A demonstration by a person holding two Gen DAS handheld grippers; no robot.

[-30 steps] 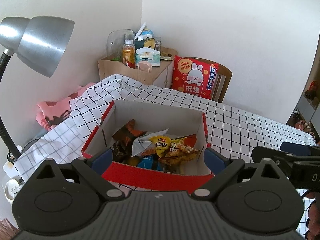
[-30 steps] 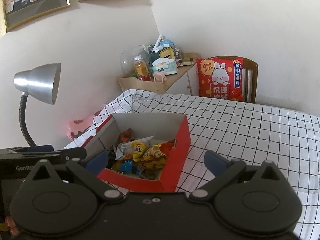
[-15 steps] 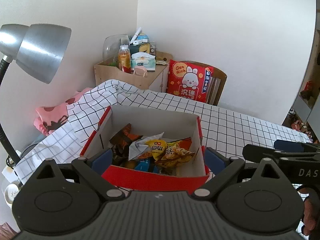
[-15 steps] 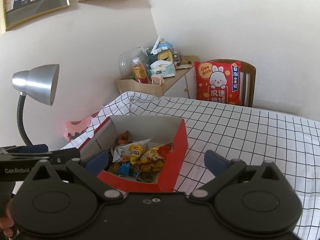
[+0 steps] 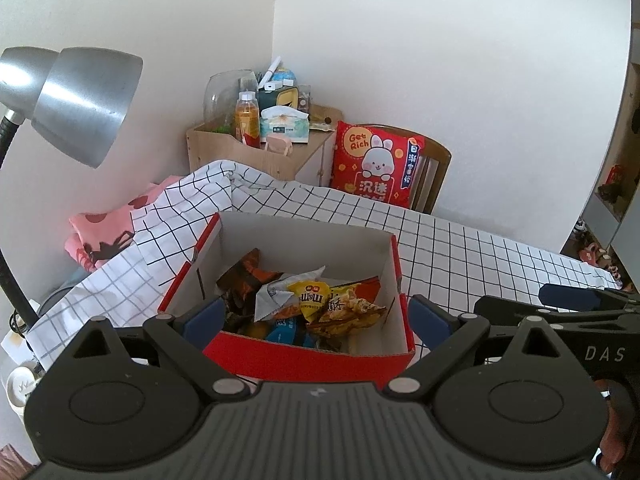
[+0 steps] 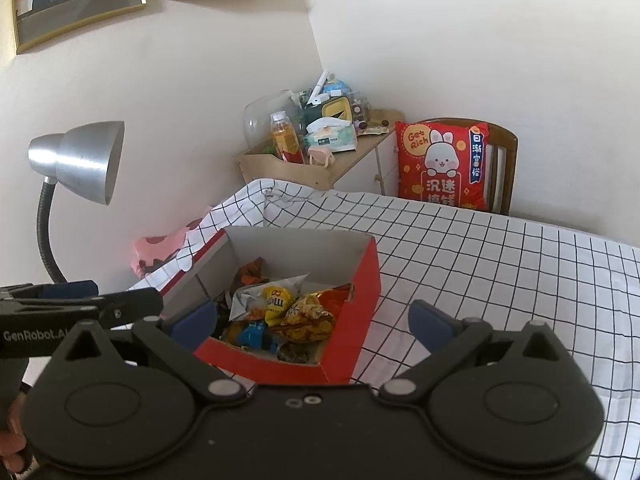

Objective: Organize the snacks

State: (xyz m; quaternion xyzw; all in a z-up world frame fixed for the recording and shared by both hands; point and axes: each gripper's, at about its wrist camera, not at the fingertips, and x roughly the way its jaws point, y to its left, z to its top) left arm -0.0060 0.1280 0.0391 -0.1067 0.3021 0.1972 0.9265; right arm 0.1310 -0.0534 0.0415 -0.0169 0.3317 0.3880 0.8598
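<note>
A: How far along is the tidying?

B: Seemingly near the end: the snacks (image 5: 308, 304) lie heaped inside the red box (image 5: 304, 356) on the checked tablecloth (image 6: 480, 248), and none show loose on the cloth

A: And the grippers?

B: The left gripper (image 5: 314, 316) hovers over the box's near edge, jaws wide apart and empty; the right gripper (image 6: 312, 320) hangs just beside it, likewise spread and holding nothing

The right gripper (image 6: 314, 318) hangs wide open and empty over the near end of the red snack box (image 6: 362, 280) on the checked tablecloth (image 6: 480, 260).
</note>
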